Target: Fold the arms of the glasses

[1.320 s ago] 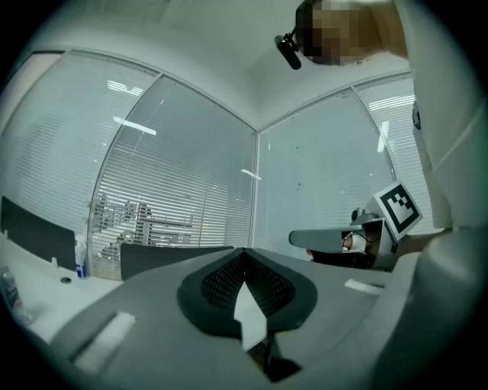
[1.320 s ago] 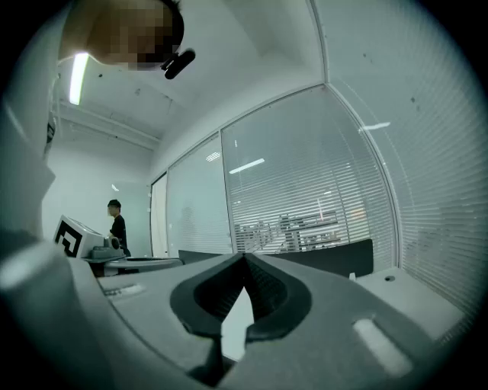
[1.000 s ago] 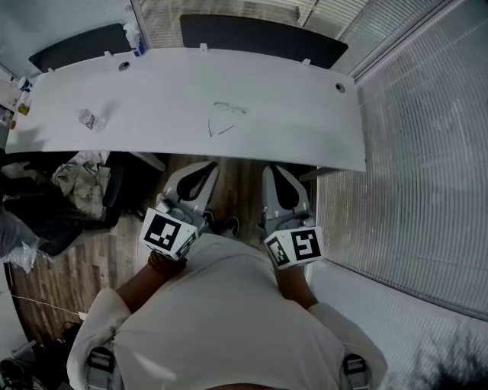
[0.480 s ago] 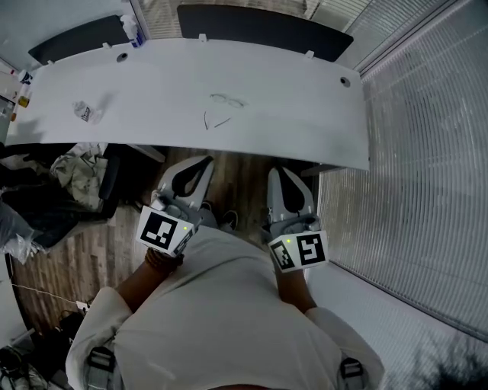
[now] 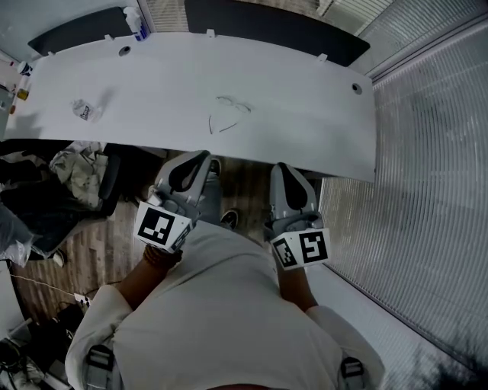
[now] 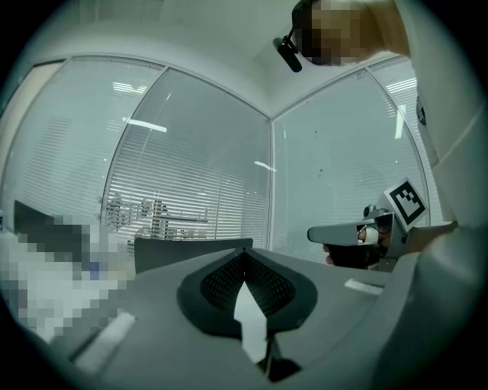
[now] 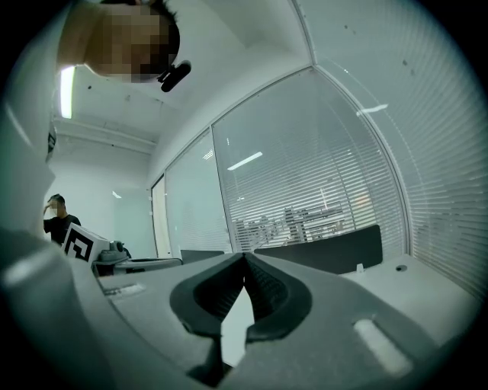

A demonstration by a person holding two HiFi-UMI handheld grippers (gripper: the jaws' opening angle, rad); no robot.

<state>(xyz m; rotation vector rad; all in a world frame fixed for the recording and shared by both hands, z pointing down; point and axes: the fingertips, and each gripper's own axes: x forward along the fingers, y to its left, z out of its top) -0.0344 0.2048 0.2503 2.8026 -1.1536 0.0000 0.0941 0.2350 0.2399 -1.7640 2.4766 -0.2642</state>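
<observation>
A pair of thin-framed glasses [image 5: 231, 105] lies on the long white table [image 5: 305, 122] with both arms spread open toward me. My left gripper [image 5: 200, 157] is shut and empty, held level just short of the table's near edge. My right gripper [image 5: 279, 167] is also shut and empty, beside it on the right, below that edge. In the left gripper view the left gripper's [image 6: 243, 253] tips meet with nothing between them, and the right gripper [image 6: 316, 233] shows at the side. The right gripper view shows the same for the right gripper [image 7: 245, 257]. The glasses are in neither gripper view.
A crumpled wrapper [image 5: 82, 111] lies at the table's left. A bottle [image 5: 137, 24] stands at the far edge, before dark partitions [image 5: 267, 21]. Bags and cloth [image 5: 72, 169] sit on the floor under the left end. Glass walls with blinds [image 5: 427, 167] run along the right.
Both grippers have moved forward toward the table's near edge and a little down. The table and glasses have shifted slightly in the head view. Both stay shut.
</observation>
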